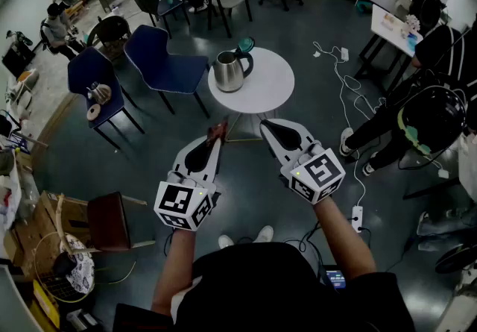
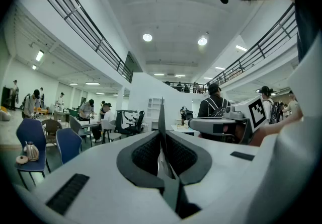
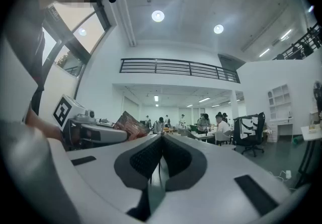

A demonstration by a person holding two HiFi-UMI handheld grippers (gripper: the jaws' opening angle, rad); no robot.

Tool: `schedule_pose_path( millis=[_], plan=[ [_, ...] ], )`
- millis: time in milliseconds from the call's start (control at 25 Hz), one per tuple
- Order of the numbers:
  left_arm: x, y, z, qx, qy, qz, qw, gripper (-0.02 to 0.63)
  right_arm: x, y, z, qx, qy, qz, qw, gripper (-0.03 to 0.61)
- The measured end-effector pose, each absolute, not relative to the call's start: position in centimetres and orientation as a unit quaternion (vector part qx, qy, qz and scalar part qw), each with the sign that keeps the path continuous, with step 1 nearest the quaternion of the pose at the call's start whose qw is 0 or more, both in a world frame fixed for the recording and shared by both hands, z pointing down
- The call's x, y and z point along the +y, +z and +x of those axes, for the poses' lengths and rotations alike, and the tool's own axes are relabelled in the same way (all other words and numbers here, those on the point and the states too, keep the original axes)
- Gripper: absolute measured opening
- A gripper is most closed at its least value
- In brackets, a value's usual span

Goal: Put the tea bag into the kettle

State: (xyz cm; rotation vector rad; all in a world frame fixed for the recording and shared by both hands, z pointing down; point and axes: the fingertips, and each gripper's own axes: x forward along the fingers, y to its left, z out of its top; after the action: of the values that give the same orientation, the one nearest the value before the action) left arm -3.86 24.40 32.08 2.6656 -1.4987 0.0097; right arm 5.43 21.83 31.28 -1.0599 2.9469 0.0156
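A steel kettle (image 1: 228, 71) with its teal lid (image 1: 245, 45) flipped open stands on a small round white table (image 1: 268, 88) ahead of me. My left gripper (image 1: 217, 138) is shut on a reddish-brown tea bag packet (image 1: 218, 131), held in the air short of the table's near edge. In the left gripper view the tea bag (image 2: 161, 117) shows edge-on between the shut jaws of the left gripper (image 2: 162, 135). In the right gripper view the tea bag (image 3: 129, 123) sticks up from the left gripper. My right gripper (image 1: 267, 127) (image 3: 162, 138) is shut and holds nothing, level with the left.
Two blue chairs (image 1: 165, 62) (image 1: 95, 81) stand left of the table, the farther-left one bearing a small teapot (image 1: 98, 92). A cable and power strip (image 1: 356, 215) run over the floor at right, near a person in black (image 1: 417, 123). A wooden chair (image 1: 106, 220) stands at lower left.
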Motion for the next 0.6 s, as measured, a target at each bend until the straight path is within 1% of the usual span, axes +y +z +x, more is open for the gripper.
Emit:
schedule_pose_path(
  millis=[600],
  plan=[
    [24.2,32.7,-1.6,-0.499,0.006,0.865,0.039,0.029,21.5,31.9,8.2,0.943,0.001,-0.334,0.012,0.018]
  ],
)
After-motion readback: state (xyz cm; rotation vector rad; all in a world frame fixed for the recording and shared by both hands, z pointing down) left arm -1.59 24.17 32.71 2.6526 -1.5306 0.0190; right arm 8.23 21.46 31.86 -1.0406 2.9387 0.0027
